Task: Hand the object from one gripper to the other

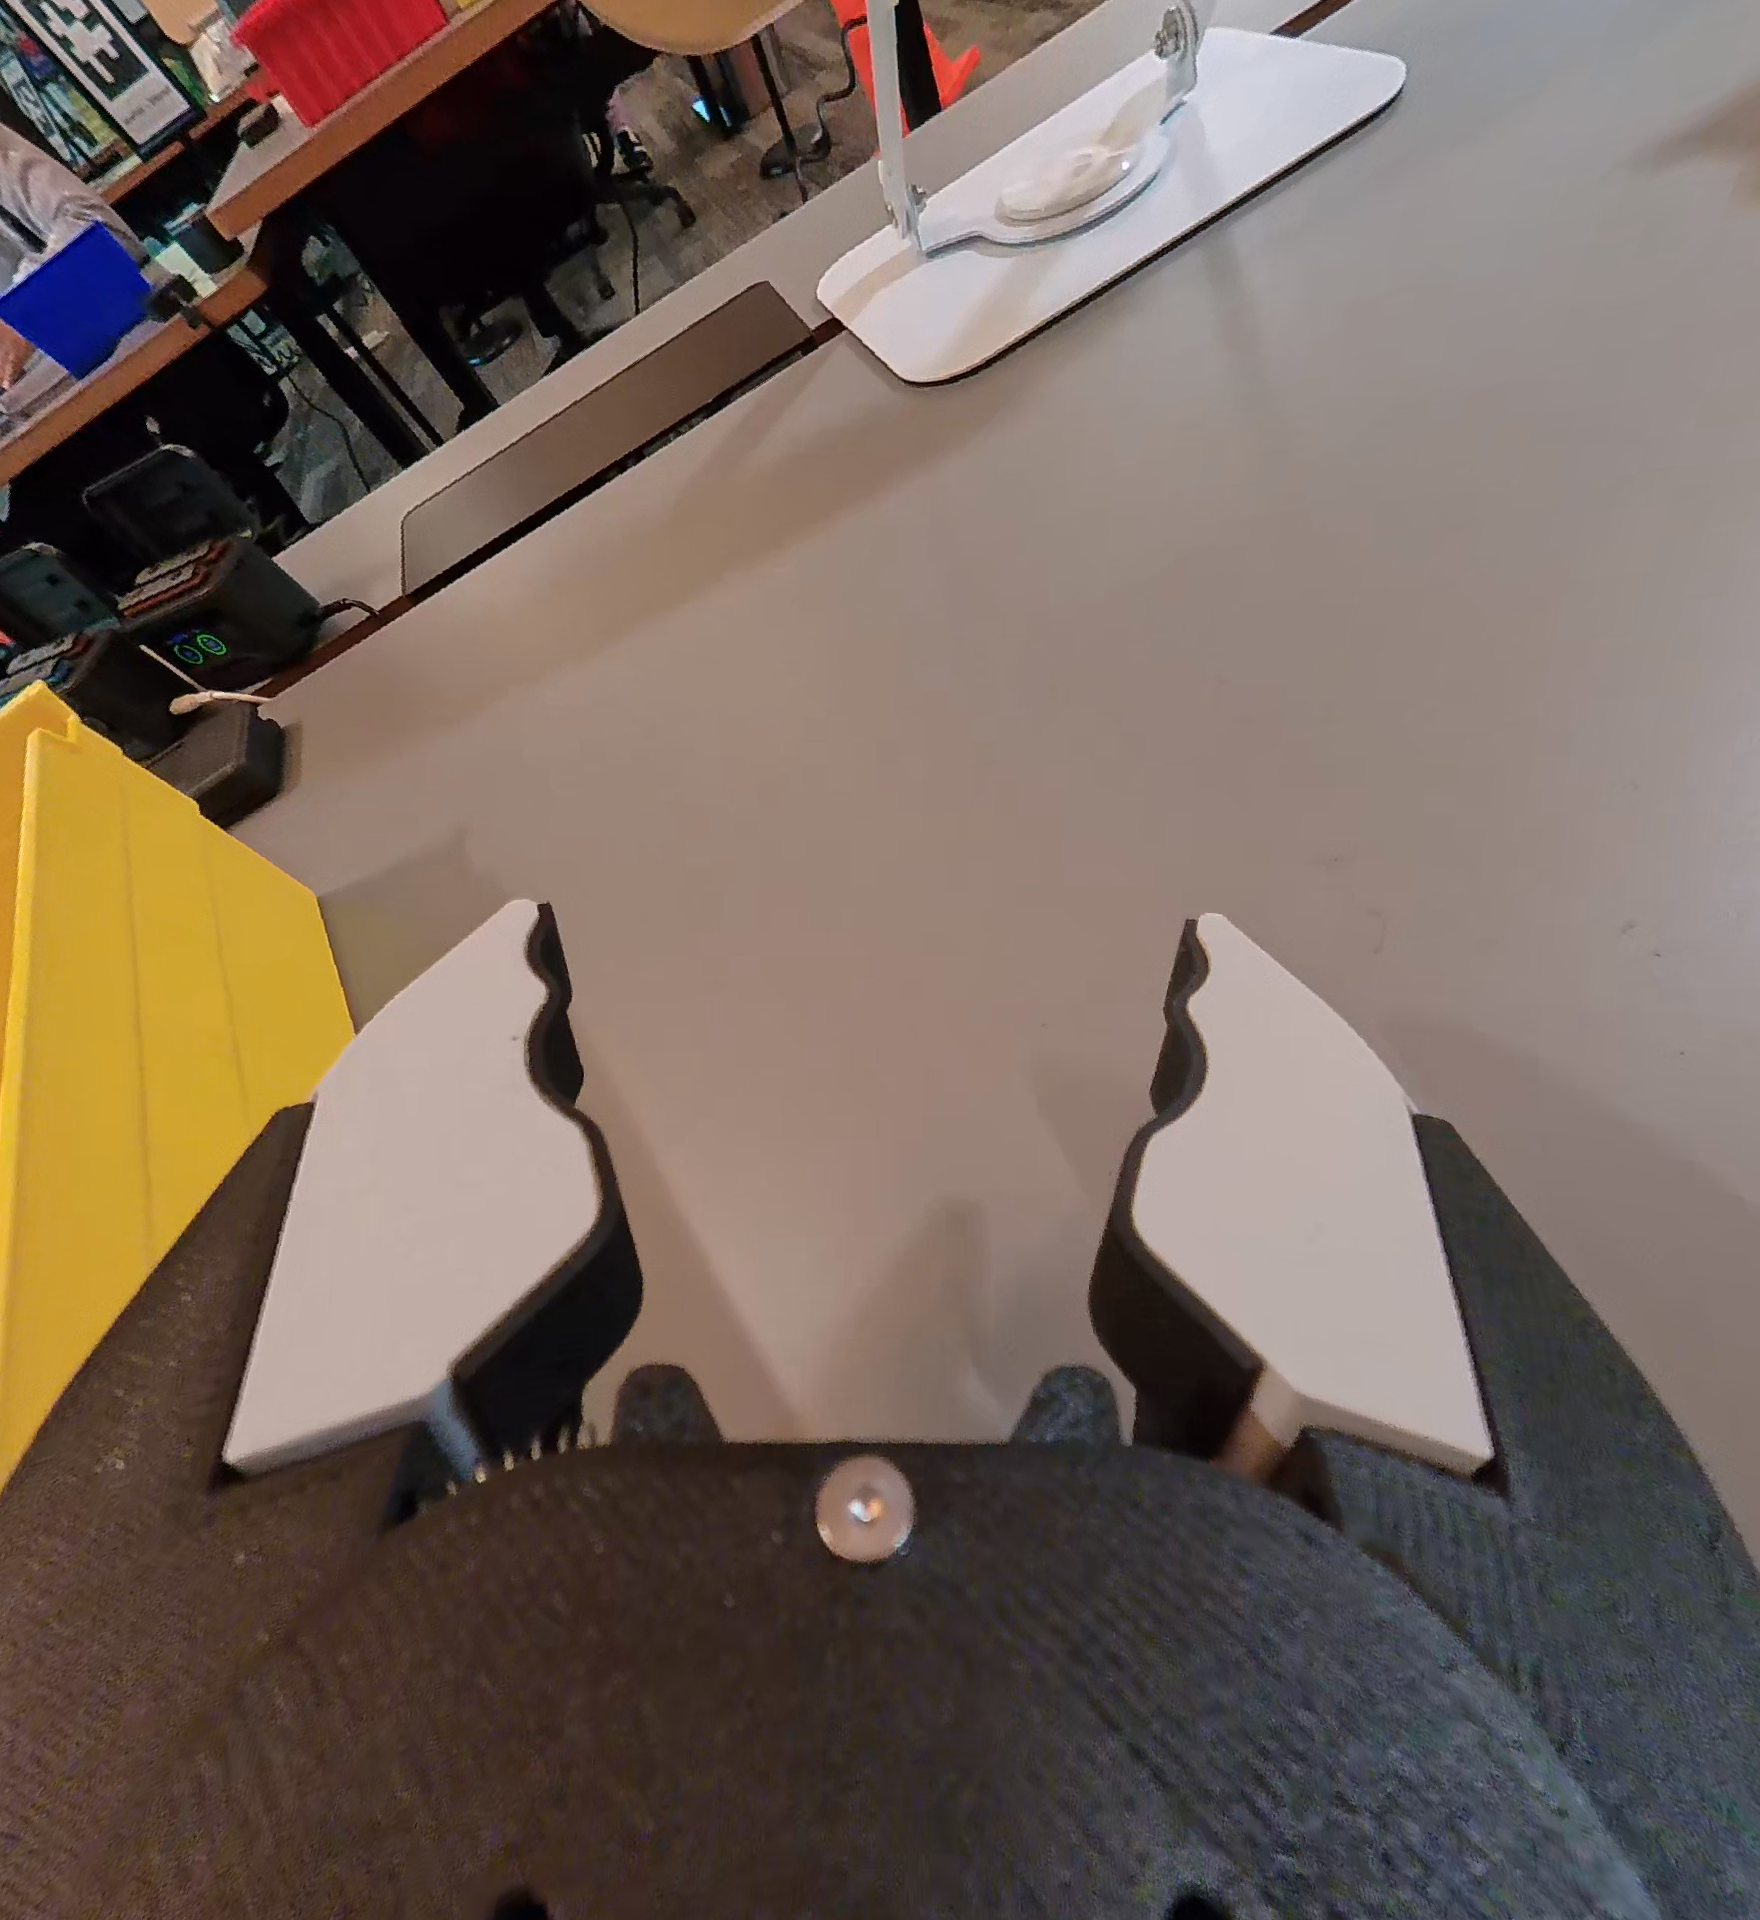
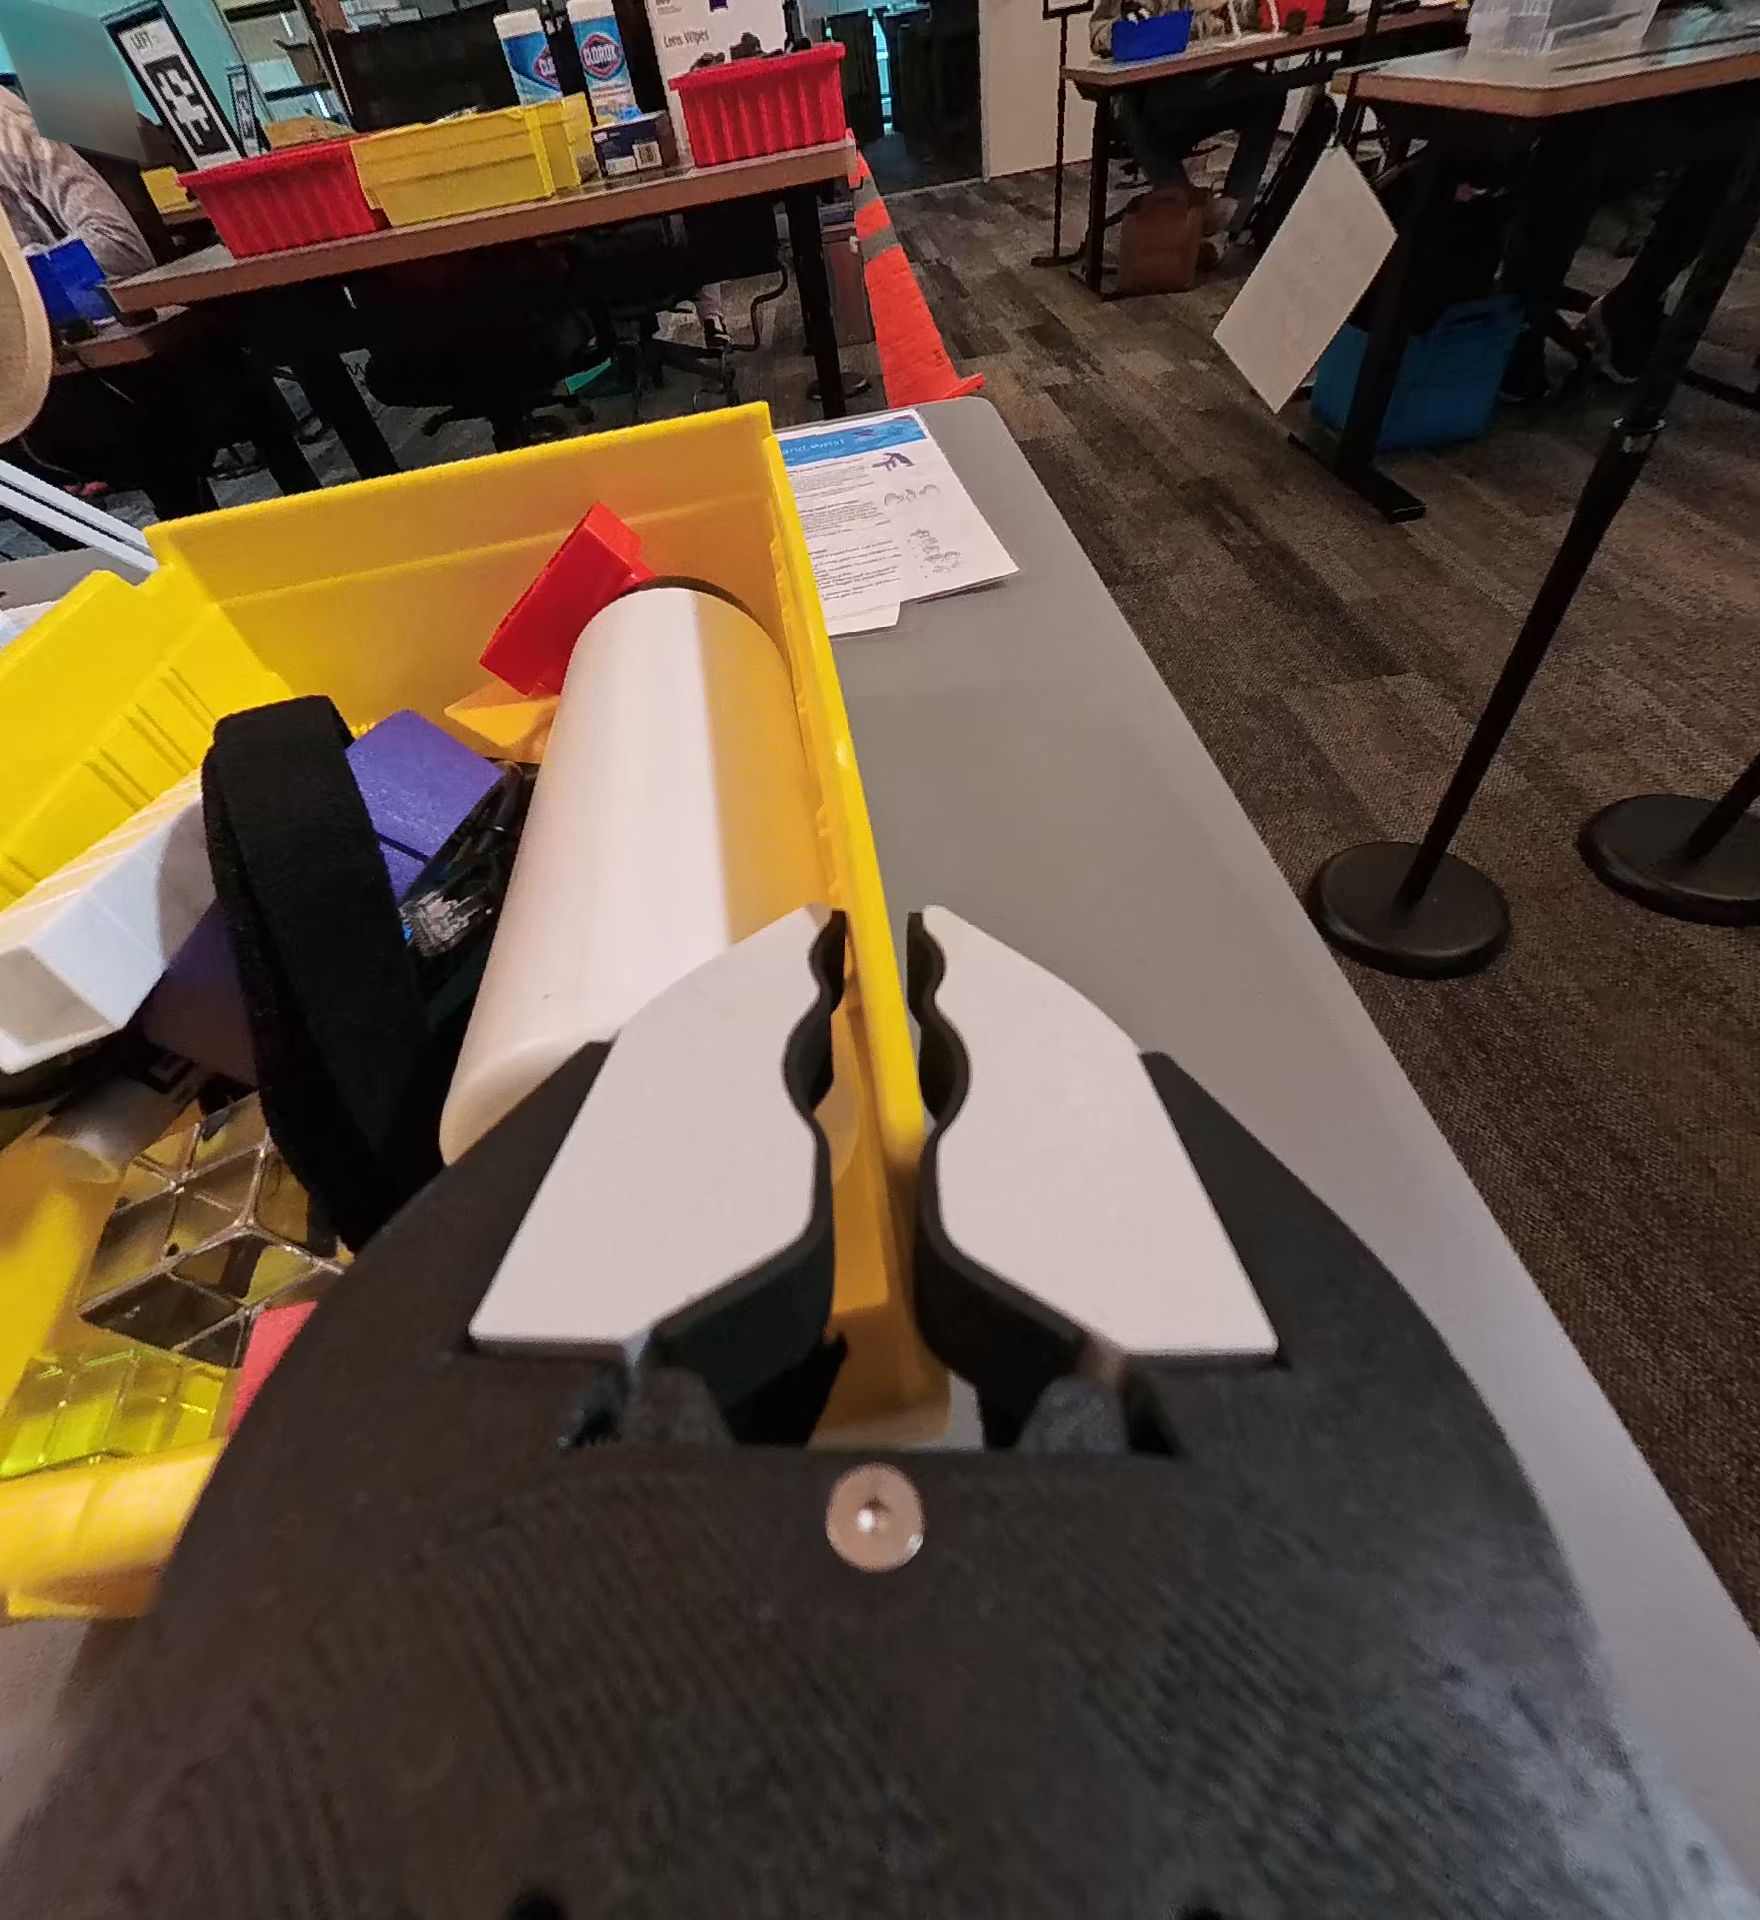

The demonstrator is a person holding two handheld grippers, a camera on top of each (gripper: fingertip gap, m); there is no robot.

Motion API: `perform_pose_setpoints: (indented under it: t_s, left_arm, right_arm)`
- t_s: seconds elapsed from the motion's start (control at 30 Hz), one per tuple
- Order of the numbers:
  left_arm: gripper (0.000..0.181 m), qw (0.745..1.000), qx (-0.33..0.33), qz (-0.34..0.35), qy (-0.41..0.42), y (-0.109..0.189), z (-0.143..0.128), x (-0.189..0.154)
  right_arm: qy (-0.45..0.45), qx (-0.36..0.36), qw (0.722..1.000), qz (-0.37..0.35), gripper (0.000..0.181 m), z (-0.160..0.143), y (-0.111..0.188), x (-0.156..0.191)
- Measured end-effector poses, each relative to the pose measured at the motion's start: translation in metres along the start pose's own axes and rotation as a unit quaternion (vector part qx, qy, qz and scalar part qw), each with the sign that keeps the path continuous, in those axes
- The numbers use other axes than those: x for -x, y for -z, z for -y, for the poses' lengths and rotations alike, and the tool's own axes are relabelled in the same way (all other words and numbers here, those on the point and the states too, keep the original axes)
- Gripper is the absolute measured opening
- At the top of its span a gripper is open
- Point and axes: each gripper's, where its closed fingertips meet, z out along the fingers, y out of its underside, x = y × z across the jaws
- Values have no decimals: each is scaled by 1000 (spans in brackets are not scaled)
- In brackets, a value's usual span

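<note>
We cannot tell which thing is the one to be handed over, since neither gripper holds anything. Much of the yellow bin (image 2: 502, 561) is hidden behind the right gripper (image 2: 876, 920), and its near left corner is blurred. In the left wrist view only one side wall of the bin (image 1: 128, 987) shows, cut off by the picture's edge.

Inside the bin we count one white cylinder (image 2: 647, 810) lying along the right wall, one red block (image 2: 564, 603) leaning at its far end, one black strap loop (image 2: 304, 935), one purple foam block (image 2: 419, 779), one white rectangular tube (image 2: 65, 956) and a cluster of clear faceted pieces (image 2: 201, 1236) near the front; what lies underneath is too jumbled to name.

The right gripper's two fingers stand close together with a narrow gap, straddling the bin's right wall without anything between them but that rim. The left gripper (image 1: 871, 914) has its two fingers spread wide over the bare grey table (image 1: 1063, 623). A white flat stand (image 1: 1115, 208) sits far across the table, and one printed sheet (image 2: 886, 520) lies beyond the bin.
</note>
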Motion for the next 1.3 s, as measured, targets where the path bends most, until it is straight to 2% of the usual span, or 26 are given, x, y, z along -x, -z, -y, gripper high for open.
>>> perform_pose_setpoints:
  t_s: [1.3]
  left_arm:
    - [108, 1000, -13, -8, 0, 1, 5, -3]
  right_arm:
    - [90, -23, 994, -50, 19, 6, -1, -4]
